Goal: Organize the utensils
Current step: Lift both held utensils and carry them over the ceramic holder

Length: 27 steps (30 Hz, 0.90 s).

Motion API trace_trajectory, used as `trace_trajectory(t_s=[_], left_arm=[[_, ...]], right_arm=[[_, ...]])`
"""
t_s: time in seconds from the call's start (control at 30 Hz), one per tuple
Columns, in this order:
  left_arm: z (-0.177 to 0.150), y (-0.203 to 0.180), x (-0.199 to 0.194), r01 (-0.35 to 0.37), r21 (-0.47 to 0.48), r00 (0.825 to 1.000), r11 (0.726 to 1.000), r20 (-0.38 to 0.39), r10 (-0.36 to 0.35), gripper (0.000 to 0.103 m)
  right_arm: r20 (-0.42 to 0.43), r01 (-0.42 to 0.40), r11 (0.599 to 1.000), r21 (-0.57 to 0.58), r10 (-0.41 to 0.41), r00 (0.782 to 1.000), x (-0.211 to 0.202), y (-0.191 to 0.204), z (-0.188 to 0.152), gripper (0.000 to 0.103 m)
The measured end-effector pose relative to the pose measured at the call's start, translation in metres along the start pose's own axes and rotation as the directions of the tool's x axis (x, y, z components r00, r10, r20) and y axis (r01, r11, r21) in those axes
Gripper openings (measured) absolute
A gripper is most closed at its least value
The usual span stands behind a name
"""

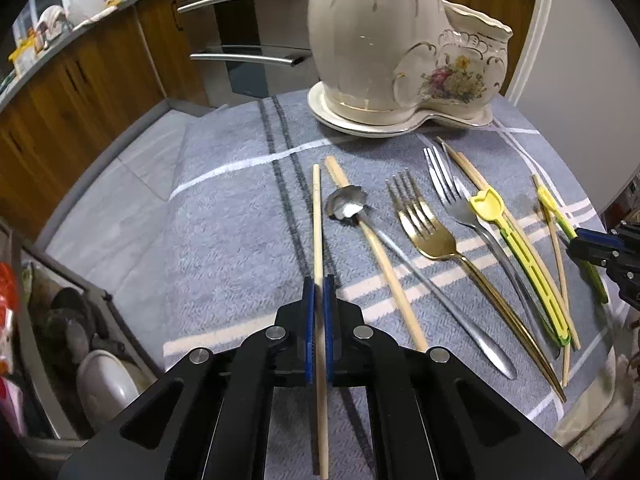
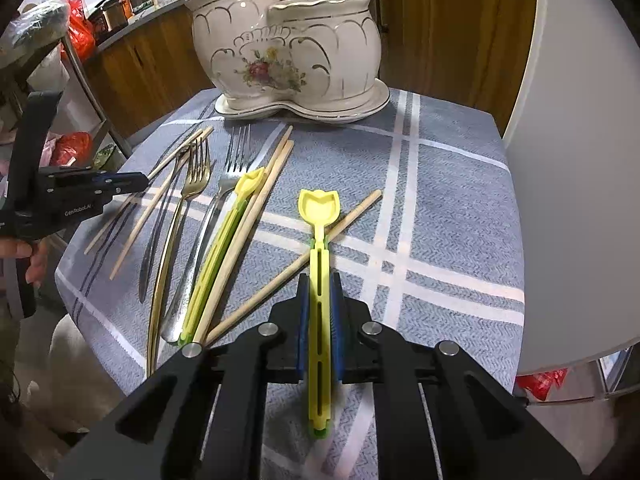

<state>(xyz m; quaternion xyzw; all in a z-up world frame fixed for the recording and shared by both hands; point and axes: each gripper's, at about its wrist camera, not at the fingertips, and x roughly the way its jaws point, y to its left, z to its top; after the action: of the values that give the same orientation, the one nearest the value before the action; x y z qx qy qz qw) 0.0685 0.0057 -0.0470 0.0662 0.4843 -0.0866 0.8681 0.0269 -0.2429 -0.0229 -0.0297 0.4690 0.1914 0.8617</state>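
My left gripper (image 1: 318,286) is shut on a wooden chopstick (image 1: 317,216) that points toward the cream ceramic holder (image 1: 376,40). My right gripper (image 2: 319,284) is shut on a yellow tulip-headed plastic utensil (image 2: 319,208), which lies across another chopstick (image 2: 344,220). On the blue-grey cloth (image 1: 224,216) lie a silver spoon (image 1: 346,205), a gold fork (image 1: 424,228), a silver fork (image 1: 448,188), a second yellow utensil (image 1: 486,204) and several chopsticks. The holder (image 2: 288,48) has two compartments and stands on a saucer at the far edge.
A white curved panel (image 2: 580,160) rises at the table's right. Wooden cabinets and an oven (image 1: 240,40) stand behind. A rack of dishes (image 1: 80,344) sits low at the left. The table edge drops off at the left and near side.
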Motion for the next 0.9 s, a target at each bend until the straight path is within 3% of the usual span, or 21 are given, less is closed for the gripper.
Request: trace_trajectory(t_s=[0.2,0.4,0.57,0.8,0.9], left_arm=[[-0.007,0.017,-0.02,0.021,-0.056,0.995,0.998,0.095,-0.016,0.005],[0.002,0.032,-0.057,0.041,-0.111,0.968,0.993,0.249,-0.012,0.005],[0.027,0.038,-0.088,0.119,-0.122,0.918,0.985,0.392,-0.063,0.005],[0.087,0.027,-0.106,0.237,-0.078,0.829,0.968,0.536,-0.159,0.005],[0.113,0.021,-0.106,0.251,-0.052,0.801,0.966,0.572,-0.177,0.005]], right_arm=[[0.091,-0.048,0.998,0.03,0.045,0.995,-0.017,-0.006,0.005,0.01],[0.195,-0.064,0.998,0.025,0.058,0.979,-0.031,-0.009,0.025,0.01],[0.301,-0.078,0.996,0.043,0.061,0.952,-0.044,-0.015,0.056,0.01],[0.493,-0.164,0.984,0.064,0.112,0.863,-0.057,-0.023,0.115,0.01],[0.544,-0.238,0.968,0.085,0.155,0.824,-0.044,-0.029,0.14,0.01]])
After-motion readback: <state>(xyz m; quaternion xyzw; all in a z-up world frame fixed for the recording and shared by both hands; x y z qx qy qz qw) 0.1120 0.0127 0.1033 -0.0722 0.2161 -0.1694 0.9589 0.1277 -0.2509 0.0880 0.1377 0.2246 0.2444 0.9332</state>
